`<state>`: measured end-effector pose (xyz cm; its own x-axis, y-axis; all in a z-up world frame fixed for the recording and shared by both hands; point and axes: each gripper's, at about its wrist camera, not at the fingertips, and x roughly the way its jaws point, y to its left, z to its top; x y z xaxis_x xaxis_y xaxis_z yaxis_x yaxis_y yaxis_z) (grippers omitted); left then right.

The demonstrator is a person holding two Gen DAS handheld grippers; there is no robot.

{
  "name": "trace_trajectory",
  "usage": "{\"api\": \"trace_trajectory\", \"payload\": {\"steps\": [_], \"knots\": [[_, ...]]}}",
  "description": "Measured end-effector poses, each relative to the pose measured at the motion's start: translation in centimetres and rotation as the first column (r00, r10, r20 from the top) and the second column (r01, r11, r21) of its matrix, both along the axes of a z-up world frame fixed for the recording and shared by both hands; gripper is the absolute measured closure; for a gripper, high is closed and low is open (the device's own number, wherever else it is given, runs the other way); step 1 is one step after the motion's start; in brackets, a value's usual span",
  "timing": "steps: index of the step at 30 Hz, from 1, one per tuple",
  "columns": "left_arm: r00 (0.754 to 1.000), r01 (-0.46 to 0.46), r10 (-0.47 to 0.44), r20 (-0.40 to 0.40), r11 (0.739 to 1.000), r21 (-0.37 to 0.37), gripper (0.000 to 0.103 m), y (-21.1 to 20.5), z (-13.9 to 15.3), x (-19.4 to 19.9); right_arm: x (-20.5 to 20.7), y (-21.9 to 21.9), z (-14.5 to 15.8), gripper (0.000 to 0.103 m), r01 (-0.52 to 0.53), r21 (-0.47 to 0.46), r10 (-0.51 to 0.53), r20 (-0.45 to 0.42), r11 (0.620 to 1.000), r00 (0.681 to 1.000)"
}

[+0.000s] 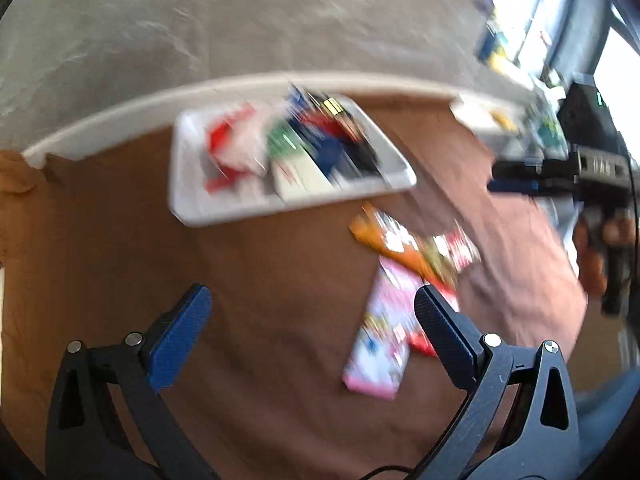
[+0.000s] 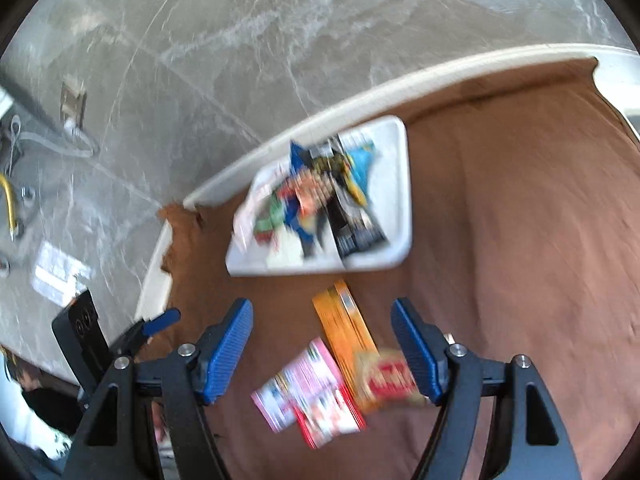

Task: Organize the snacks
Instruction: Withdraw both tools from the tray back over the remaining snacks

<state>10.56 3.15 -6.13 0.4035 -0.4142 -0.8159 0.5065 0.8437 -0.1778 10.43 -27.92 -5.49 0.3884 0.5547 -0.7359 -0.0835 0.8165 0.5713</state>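
Observation:
A white tray near the table's far edge holds several blurred snack packs. In front of it on the brown cloth lie an orange box, a pink packet and a red-and-gold packet. My left gripper hangs open above bare cloth, left of the pink packet. My right gripper is open above the loose pile: orange box, pink packet, a red packet, gold packet. Nothing is between its pads. The tray lies beyond.
Brown cloth covers a white-edged table; grey marble floor lies past it. Clutter and a dark device stand at the far right in the left wrist view. Open cloth spreads right of the pile.

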Motion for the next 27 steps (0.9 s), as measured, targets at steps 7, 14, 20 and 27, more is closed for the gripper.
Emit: {"api": "trace_trajectory", "payload": {"steps": [7,14,20,27], "knots": [[0.981,0.192,-0.188,-0.055,0.979,0.071,0.0,-3.5,-2.3,-4.3,-2.6,-0.9,0.3,0.029,-0.2,-0.179,0.209,0.033,0.963,0.977],[0.946,0.325,-0.322,-0.047,0.927,0.189,0.0,-5.4,-3.7,-3.6,-0.7,-0.2,-0.8,0.029,-0.424,-0.274,0.449,0.031,0.863,0.893],[0.936,0.352,-0.347,-0.063,0.905,0.237,0.001,-6.4,-5.1,-2.8,0.9,2.1,-3.6,0.033,-0.612,-0.315,0.637,-0.03,0.726,0.771],[0.931,0.363,-0.357,-0.073,0.893,0.267,0.002,-7.7,-5.9,-2.5,2.1,3.8,-6.0,0.041,-0.708,-0.334,0.735,-0.066,0.622,0.675]]}}
